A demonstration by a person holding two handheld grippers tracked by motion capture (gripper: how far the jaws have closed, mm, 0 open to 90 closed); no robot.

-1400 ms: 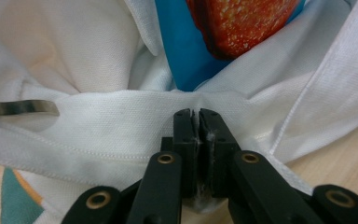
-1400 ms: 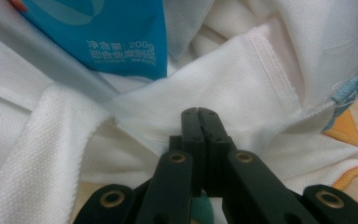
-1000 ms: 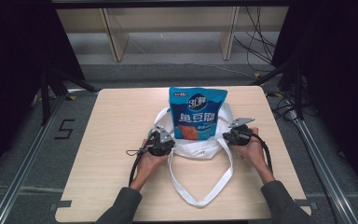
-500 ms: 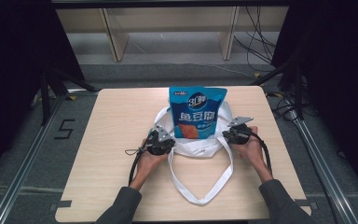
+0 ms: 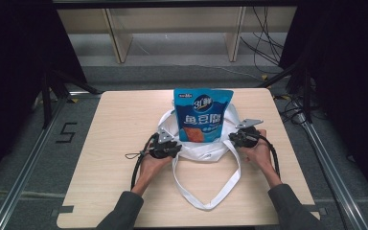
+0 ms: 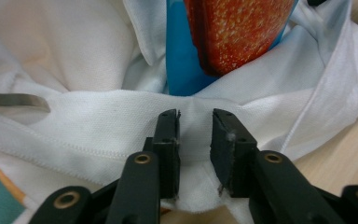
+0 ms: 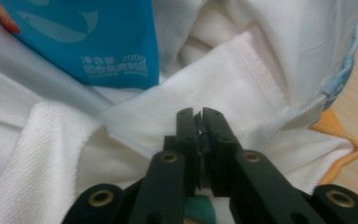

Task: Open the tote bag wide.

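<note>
Blue pouch [image 5: 202,115] lower half hidden inside white bag [image 5: 199,149].

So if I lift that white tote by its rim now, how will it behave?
The white tote is probably floppy: its cloth folds and sags around the blue pouch. The upright pouch may tip as the rim rises. The loose strap would likely dangle.

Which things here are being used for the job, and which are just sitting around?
In use: white cloth bag; blue snack pouch standing in it; left claw, its jaws just opening off the bag's rim; right claw, still nearly shut there.

Just there: wooden table; cables on the floor.
</note>
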